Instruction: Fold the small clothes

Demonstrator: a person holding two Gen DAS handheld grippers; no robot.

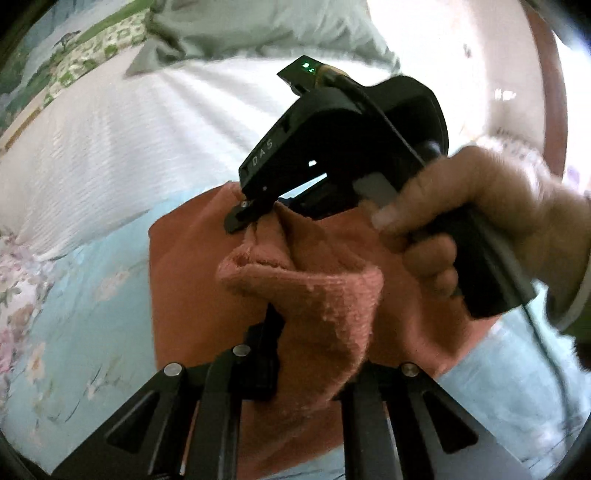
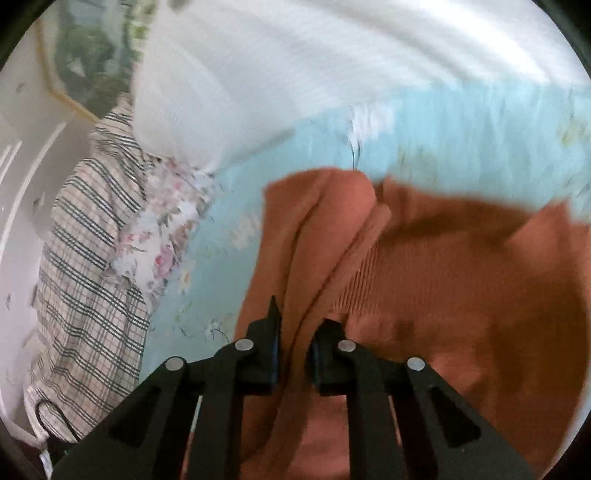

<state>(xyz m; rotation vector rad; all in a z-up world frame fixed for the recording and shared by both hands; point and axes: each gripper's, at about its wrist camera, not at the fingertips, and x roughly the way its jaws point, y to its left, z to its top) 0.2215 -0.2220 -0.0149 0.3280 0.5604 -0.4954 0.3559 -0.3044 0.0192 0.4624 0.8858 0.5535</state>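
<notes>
You are working over a bed (image 1: 74, 295) spread with a pale blue flowered sheet, and behind it lie a large white ribbed cover (image 1: 122, 147) and, at the far edge in the left wrist view, a grey-green pillow (image 1: 229, 33); in the right wrist view a plaid cloth (image 2: 85, 277) is heaped at the bed's left side against a pale wall, with a flowered pillow (image 2: 166, 229) just beside it. The task's thing, the orange cloth (image 1: 369, 258), lies on the blue sheet in front of you, partly lifted and bunched between your two tools, with a loose ridge standing up in the middle. To judge by that, the fold is only starting: no neat crease or squared edge shows yet, and the cloth looks to be gathered at two points, so carrying one edge over, laying it flat and smoothing it are all left to do. Your right gripper (image 1: 251, 218), held in your right hand (image 1: 461, 229), is closed down on a pinch of the orange cloth at its far edge, and its own view shows a fold of the fabric running between the pads. Your left gripper (image 1: 314, 354) is likewise clamped on a fold of the same cloth nearer to you.
</notes>
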